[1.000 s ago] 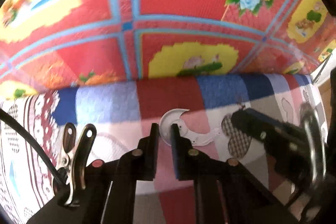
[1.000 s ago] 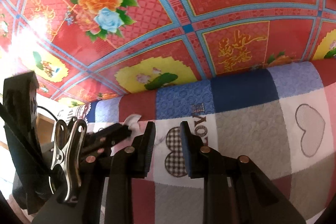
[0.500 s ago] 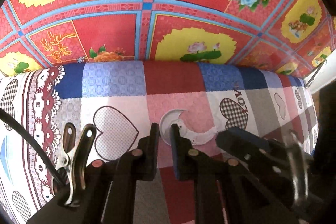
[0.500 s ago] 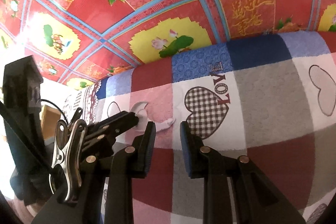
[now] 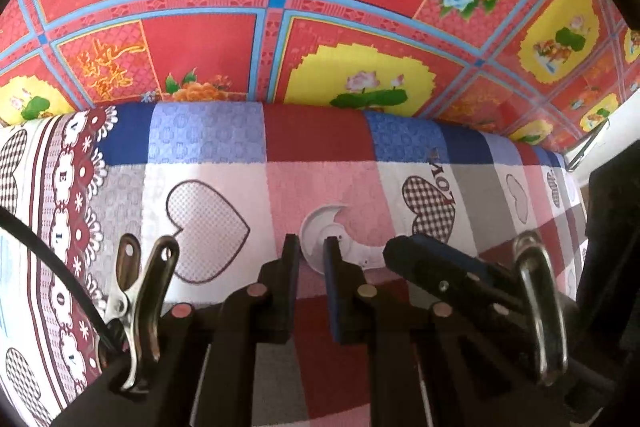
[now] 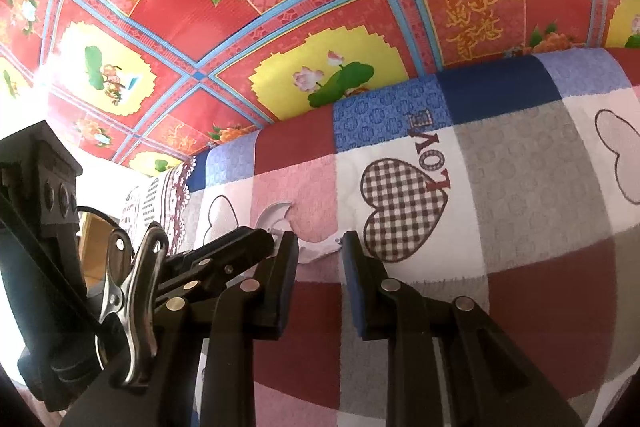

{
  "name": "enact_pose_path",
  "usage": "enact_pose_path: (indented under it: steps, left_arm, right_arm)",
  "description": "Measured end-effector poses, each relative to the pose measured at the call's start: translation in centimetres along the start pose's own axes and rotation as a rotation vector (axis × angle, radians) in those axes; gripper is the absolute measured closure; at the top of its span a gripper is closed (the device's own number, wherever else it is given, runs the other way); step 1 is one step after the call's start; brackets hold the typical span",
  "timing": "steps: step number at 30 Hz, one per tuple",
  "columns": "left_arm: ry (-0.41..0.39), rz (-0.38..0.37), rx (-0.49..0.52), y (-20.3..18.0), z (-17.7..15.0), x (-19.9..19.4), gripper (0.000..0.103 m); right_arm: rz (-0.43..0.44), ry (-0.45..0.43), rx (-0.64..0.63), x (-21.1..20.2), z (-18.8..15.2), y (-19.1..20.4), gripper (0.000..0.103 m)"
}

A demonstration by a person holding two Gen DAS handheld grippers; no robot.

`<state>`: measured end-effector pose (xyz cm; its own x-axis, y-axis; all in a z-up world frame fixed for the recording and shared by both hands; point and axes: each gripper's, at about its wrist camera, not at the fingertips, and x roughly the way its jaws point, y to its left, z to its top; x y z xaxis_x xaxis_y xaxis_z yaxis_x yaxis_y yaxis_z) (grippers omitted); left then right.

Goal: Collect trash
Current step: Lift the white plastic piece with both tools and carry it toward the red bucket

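Since earlier: left view slid along the quilt (image 5: 208, 147), right gripper (image 5: 400, 247) now closer | white plastic scrap (image 5: 320, 231) at lower centre, just beyond left gripper (image 5: 312, 251), tail running right | left jaws nearly together, empty | right gripper's jaws apart, empty.

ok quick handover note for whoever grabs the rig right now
Left gripper: shut on the white plastic piece, pinching its round end just above the pink square of the patchwork cover.
Right gripper: open and empty, close beside the left one, with the piece's thin tail in front of its gap.
Done: the piece looks picked up.
Left: carry it to the trash. No bin shows in either view, so find it first. No other trash is visible on the cover.
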<state>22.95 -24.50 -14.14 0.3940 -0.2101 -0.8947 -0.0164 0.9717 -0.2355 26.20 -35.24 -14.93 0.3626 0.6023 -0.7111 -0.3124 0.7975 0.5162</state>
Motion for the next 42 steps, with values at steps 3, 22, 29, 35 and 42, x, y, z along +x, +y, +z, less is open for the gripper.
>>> enact_pose_path:
  steps: [3, 22, 29, 35, 42]
  left_arm:
    - [-0.004, 0.000, -0.006, 0.5, -1.7, -1.2, 0.092]
    - [-0.082, 0.034, -0.075, 3.9, -6.8, -10.4, 0.092]
    - [-0.124, 0.035, -0.114, 6.8, -9.2, -13.7, 0.092]
    - [-0.163, 0.041, -0.135, 10.1, -11.6, -17.3, 0.092]
    - [-0.215, 0.049, -0.152, 14.2, -13.7, -22.0, 0.093]
  right_arm:
    - [0.000, 0.005, -0.007, -0.1, -0.4, 0.4, 0.078]
    - [0.034, 0.005, -0.136, -2.2, -5.0, 7.3, 0.078]
    - [0.040, -0.002, -0.191, -2.7, -7.5, 11.9, 0.078]
    - [0.048, -0.014, -0.228, -2.8, -10.4, 15.8, 0.078]
    - [0.066, -0.053, -0.272, -3.2, -14.2, 21.1, 0.078]
